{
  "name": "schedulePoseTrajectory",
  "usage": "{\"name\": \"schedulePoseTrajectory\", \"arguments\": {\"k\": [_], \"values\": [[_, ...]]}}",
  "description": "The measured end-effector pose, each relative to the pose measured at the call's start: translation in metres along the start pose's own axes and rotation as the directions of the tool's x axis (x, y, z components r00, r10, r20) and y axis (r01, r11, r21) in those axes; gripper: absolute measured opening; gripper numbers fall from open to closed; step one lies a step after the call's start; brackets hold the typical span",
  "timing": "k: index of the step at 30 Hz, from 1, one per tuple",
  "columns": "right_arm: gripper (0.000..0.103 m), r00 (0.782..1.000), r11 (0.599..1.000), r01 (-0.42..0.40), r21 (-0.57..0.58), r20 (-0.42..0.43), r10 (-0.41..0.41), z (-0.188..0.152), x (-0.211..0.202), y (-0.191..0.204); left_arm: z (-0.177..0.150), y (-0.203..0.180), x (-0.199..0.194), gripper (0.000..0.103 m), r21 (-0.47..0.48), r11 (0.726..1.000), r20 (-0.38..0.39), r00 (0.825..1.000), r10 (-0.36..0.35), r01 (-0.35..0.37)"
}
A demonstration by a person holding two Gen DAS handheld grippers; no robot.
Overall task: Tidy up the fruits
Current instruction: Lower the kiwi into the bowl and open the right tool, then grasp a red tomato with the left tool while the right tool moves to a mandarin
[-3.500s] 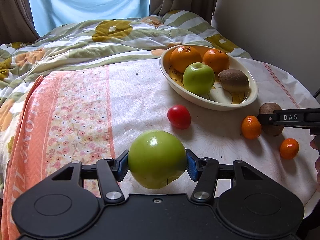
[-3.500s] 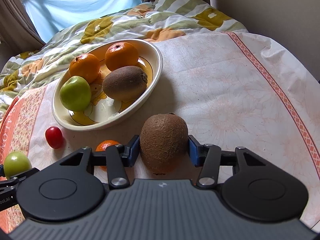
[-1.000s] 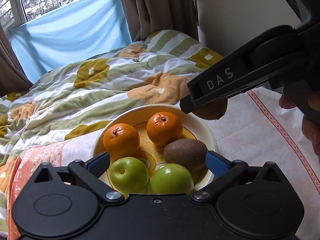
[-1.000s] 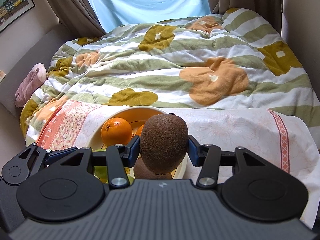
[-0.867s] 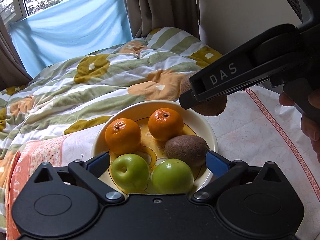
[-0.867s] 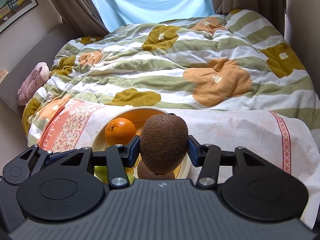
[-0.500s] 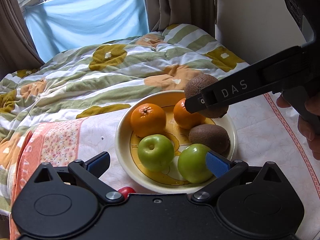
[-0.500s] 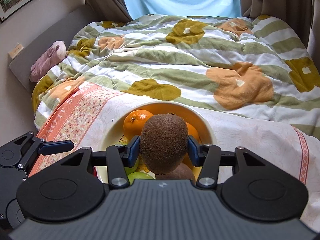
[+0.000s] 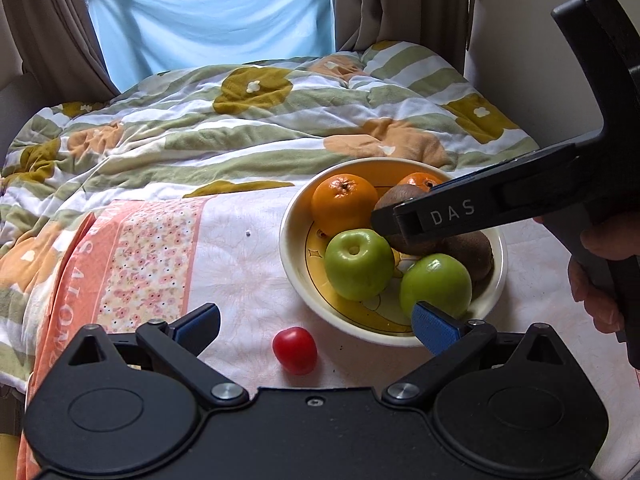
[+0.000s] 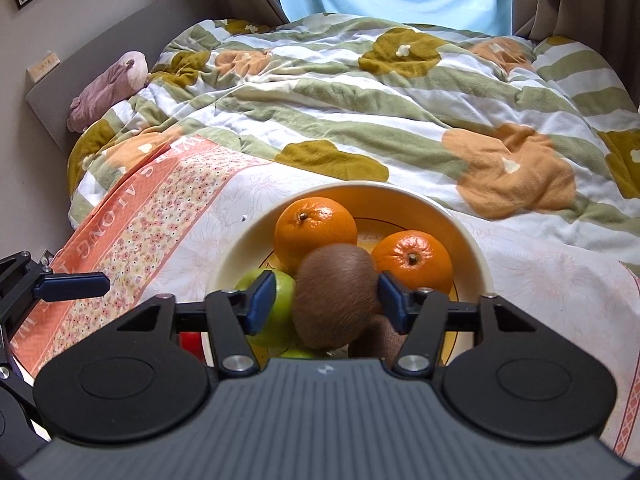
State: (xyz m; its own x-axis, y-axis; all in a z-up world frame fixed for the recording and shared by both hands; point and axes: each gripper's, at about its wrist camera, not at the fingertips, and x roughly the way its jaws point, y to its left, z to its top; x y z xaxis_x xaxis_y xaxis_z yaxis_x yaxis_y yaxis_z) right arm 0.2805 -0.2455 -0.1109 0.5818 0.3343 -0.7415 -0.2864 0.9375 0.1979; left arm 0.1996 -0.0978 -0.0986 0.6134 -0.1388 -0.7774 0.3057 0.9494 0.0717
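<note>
left gripper [image 9: 316,326]: hanging over the near edge of the cloth with its blue pads [image 9: 434,326] spread wide and nothing between them
red tomato [image 9: 295,350]: lying on the tablecloth [image 9: 240,264] just beyond the left gripper, near the bowl but outside it
right gripper [image 10: 326,300]: reaching in from the right over the bowl, its jaws opening around a kiwi [image 10: 334,298]; a gap is showing at the left pad, while the right pad is sitting right at the fruit's side, so the grip is letting go
held kiwi: hanging over the middle of the bowl, just above the other fruit, blurred
bowl [image 9: 292,264]: cream with a yellow inside, sitting on the right part of the cloth
green apples: one [image 9: 359,264] lying at the bowl's left, the other [image 9: 436,286] at its near edge
second kiwi [image 9: 474,252]: resting at the bowl's right side, partly hidden under the right gripper
oranges: one [image 9: 344,202] sitting at the far left of the bowl, the other [image 10: 412,262] at the far right
person's hand [image 9: 604,268]: wrapping round the right gripper's handle at the right edge
quilt [image 9: 260,128]: lying rumpled beyond the cloth, striped green and white with orange patches
curtains [image 9: 400,4]: hanging at the far window
</note>
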Motion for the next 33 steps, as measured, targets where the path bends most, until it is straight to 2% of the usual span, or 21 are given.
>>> {"name": "schedulePoseTrajectory", "arguments": {"k": [1,10,21,26,33], "values": [[0.103,1.0,1.0,0.006,0.001,0.015,-0.006,0.0,-0.002,0.0,-0.002,0.001,0.0,0.103,-0.002,1.0,-0.002,1.0,-0.002,0.002],[0.103,0.998,0.999,0.03,0.024,0.059,-0.031,-0.006,-0.017,-0.006,-0.005,0.003,-0.007,0.103,0.001,1.0,0.01,1.0,-0.018,0.018],[0.103,0.988,0.994,0.078,0.082,0.131,-0.088,-0.009,-0.069,0.012,-0.004,0.018,-0.045,0.103,0.028,0.999,0.101,0.994,-0.048,0.046],[0.103,0.978,0.985,0.116,0.127,0.158,-0.135,-0.015,-0.099,0.029,-0.008,0.032,-0.068,0.103,0.039,0.998,0.15,0.987,-0.05,0.045],[0.103,0.951,0.963,0.186,0.197,0.209,-0.226,-0.033,-0.144,0.061,-0.021,0.054,-0.104,0.103,0.046,0.997,0.206,0.976,-0.071,0.062]]}}
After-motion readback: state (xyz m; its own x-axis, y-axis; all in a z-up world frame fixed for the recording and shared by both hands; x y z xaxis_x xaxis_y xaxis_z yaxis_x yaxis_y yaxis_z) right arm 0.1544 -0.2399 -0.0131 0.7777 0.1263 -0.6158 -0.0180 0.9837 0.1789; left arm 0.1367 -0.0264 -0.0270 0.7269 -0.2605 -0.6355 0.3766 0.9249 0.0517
